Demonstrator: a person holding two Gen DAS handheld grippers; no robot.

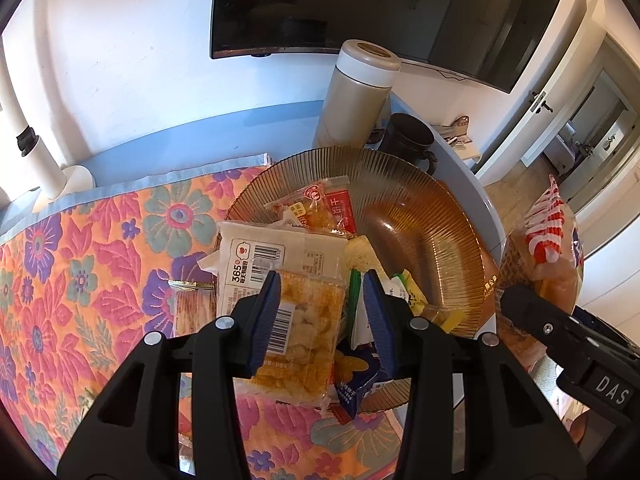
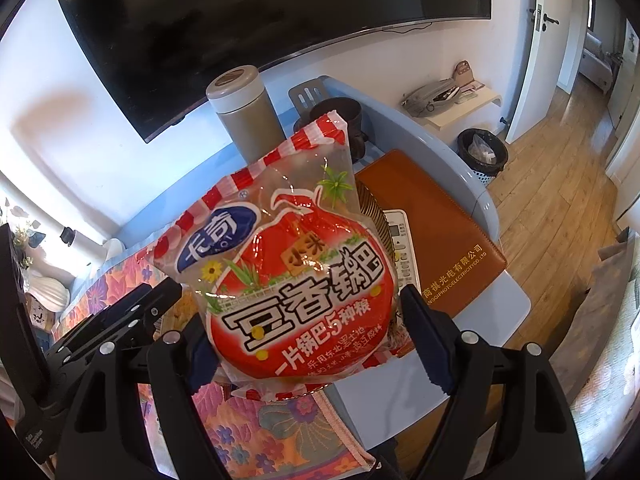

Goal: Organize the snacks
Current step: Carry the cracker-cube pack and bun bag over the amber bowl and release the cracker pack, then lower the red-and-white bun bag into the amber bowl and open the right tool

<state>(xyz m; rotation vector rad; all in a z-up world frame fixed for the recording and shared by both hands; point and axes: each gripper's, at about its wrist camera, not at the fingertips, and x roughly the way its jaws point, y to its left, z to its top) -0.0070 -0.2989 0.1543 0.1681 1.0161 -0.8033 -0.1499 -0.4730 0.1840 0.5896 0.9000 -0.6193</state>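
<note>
The ribbed amber glass bowl [image 1: 420, 216] sits on the surface, partly over the floral cloth [image 1: 80, 248], and holds a loose heap on its near-left side: an orange-and-red biscuit packet [image 1: 316, 210] furthest in, a white wrapped cake with a barcode [image 1: 276, 260] against the rim, and small green and yellow sachets [image 1: 408, 292] toward the middle. The bowl's right half lies bare.

The left claw [image 1: 320, 316] hangs over the near rim with a clear packet of yellow crisp squares [image 1: 308, 332] between its blue pads; the left pad touches it, but I cannot tell whether the jaws are clamped.

The right claw [image 2: 308, 344] is clenched on a big red snack bag [image 2: 296, 264], lifted off the surface just right of the bowl.

Beyond the bowl stand a tall beige flask [image 1: 356, 96] and a dark mug [image 1: 412, 136]. A brown leather folder [image 2: 432, 232] and a remote [image 2: 400, 240] lie to the right, close to the surface's rounded edge.
</note>
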